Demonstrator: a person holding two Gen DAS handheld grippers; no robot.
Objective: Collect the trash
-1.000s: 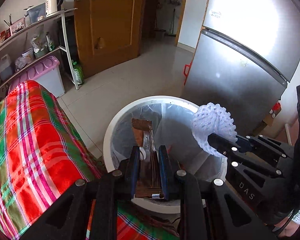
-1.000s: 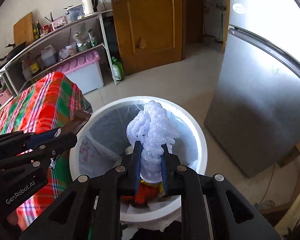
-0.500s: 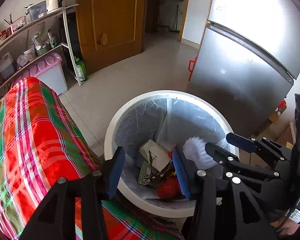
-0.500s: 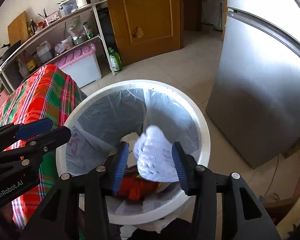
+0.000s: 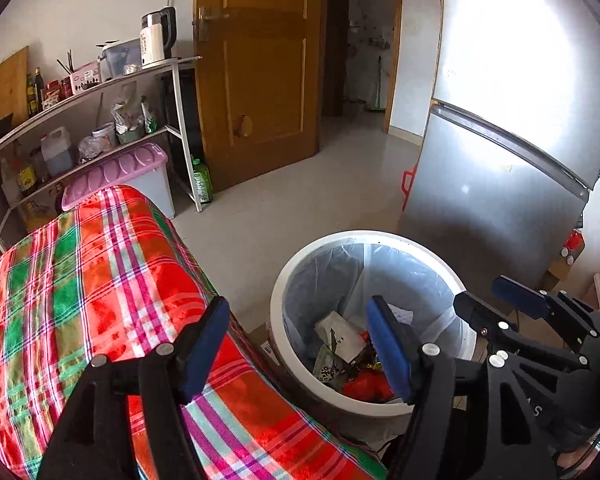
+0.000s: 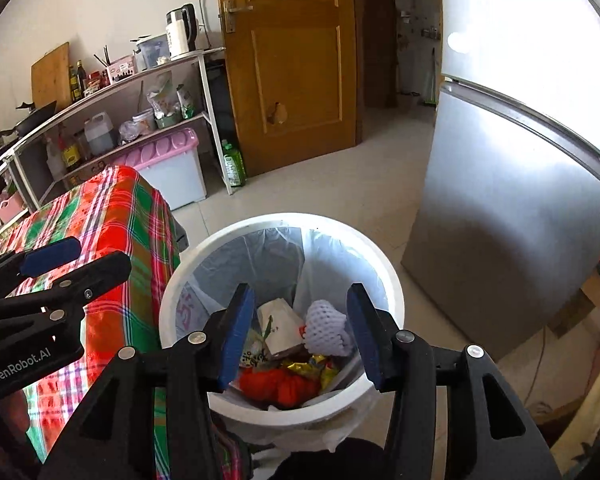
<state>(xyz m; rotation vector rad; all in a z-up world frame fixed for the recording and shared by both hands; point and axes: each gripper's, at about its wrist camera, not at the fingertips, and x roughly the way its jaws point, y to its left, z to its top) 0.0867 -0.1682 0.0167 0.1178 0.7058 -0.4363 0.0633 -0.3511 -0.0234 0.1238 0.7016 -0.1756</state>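
Two black plastic tools with blue rubber pads hang over a round white plastic bin (image 6: 388, 280) lined with a clear bag. The left tool (image 5: 296, 344), stamped "GenRobot.AI", is opening, nothing between its jaws; the right tool (image 6: 300, 330) stands apart and empty. The white foam fruit net (image 6: 326, 328) lies inside the bin among crumpled wrappers, beside a red-and-green plaid-clothed table (image 5: 80, 288).

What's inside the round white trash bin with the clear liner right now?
In the white trash bin, a white foam fruit net lies on top beside a pale paper carton, with shiny snack wrappers and something crumpled and red. Anything beneath is covered.
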